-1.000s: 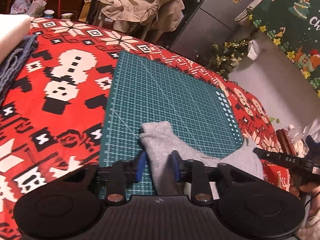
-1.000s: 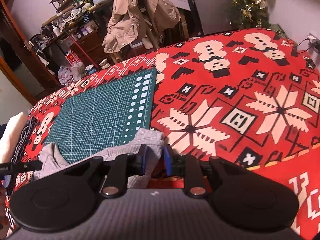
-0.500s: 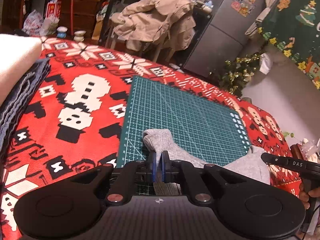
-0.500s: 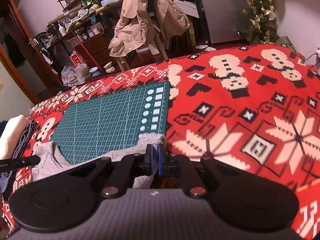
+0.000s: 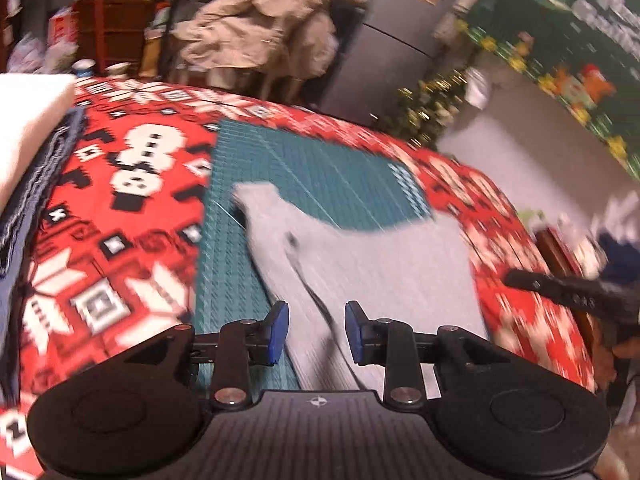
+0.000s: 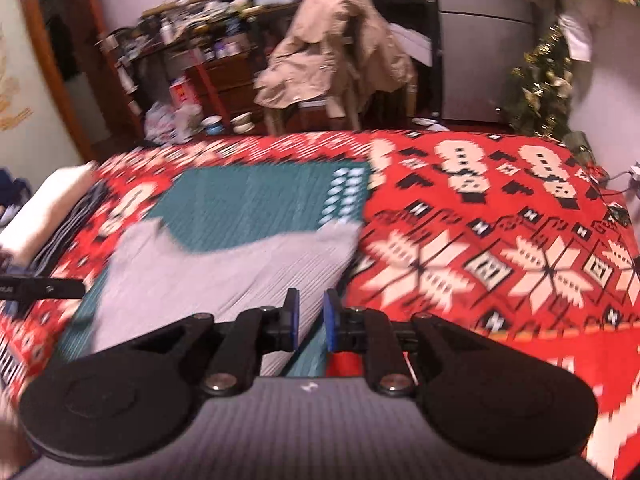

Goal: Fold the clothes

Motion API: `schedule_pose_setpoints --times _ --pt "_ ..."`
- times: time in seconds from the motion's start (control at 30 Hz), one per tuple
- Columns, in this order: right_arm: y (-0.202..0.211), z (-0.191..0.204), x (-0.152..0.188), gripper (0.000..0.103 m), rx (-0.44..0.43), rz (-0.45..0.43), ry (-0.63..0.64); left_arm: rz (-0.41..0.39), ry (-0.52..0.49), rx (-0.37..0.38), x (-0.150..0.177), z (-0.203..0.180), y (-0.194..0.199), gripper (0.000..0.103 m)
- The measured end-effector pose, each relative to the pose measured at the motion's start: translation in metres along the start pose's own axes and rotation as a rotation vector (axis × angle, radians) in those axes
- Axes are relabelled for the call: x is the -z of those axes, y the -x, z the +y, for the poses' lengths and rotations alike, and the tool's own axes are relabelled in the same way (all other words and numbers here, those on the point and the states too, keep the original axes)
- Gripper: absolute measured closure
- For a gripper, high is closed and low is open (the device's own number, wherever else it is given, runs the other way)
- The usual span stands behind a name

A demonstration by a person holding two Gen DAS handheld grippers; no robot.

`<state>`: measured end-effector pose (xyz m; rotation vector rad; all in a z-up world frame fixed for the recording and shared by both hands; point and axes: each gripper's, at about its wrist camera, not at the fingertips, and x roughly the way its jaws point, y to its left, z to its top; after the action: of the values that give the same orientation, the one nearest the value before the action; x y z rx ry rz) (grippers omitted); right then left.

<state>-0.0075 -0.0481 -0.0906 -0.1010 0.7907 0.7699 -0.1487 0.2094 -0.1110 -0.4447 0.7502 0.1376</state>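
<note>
- Left gripper [image 5: 317, 332]: fingers parted, having just been opening; grey garment [image 5: 360, 264] lies beneath the gap, no pad seen pressing it.
- Right gripper [image 6: 311, 326]: fingers narrowly apart, just opened slightly, nothing pinched.
- Garment lies on the green mat [image 5: 320, 172] at the desk [image 6: 500, 240] near edge, spilling off the mat's right edge.
- Its long axis runs along that near edge; a narrow end points to the far left.
- Judgement: release cleanly, lift clear without dragging cloth, then regrasp both near corners evenly.

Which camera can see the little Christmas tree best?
The right wrist view. The Christmas tree stands whole against the wall there, with gold decorations showing. The left wrist view catches only a blurry bit of it behind the table.
</note>
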Motion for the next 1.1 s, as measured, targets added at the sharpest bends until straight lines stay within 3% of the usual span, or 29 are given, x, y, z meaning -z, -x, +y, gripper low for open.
schedule_pose_setpoints --times 0.2,0.3,0.43,0.53,0.63,0.7,0.9,1.03,1.1 --pt "0.03 0.041 0.039 0.087 -0.038 0.041 0.027 -0.007 -0.243 0.002 0.038 -0.049 0.019 0.071" --pt "0.035 0.054 0.057 0.087 -0.03 0.061 0.035 -0.029 -0.398 -0.033 0.053 -0.071 0.016 0.07" --pt "0.037 0.063 0.075 0.087 -0.011 0.079 0.034 -0.045 -0.561 -0.136 0.068 -0.086 -0.003 0.071" --pt "0.037 0.066 0.079 0.087 0.01 0.079 0.057 -0.042 -0.606 -0.176 0.072 -0.088 -0.014 0.077" --pt "0.036 0.072 0.078 0.087 0.006 0.08 0.083 -0.038 -0.622 -0.204 0.073 -0.088 -0.019 0.095" --pt "0.035 0.081 0.073 0.087 -0.024 0.063 0.127 -0.05 -0.611 -0.21 0.072 -0.086 -0.017 0.098" --pt "0.015 0.12 0.064 0.087 -0.057 0.031 0.312 -0.091 -0.621 -0.214 0.067 -0.086 -0.005 0.099" --pt "-0.003 0.144 0.067 0.087 0.003 0.043 0.477 -0.107 -0.672 -0.205 0.067 -0.092 0.005 0.099" --pt "-0.005 0.147 0.068 0.097 0.005 0.05 0.493 -0.109 -0.72 -0.203 0.07 -0.096 0.008 0.099"
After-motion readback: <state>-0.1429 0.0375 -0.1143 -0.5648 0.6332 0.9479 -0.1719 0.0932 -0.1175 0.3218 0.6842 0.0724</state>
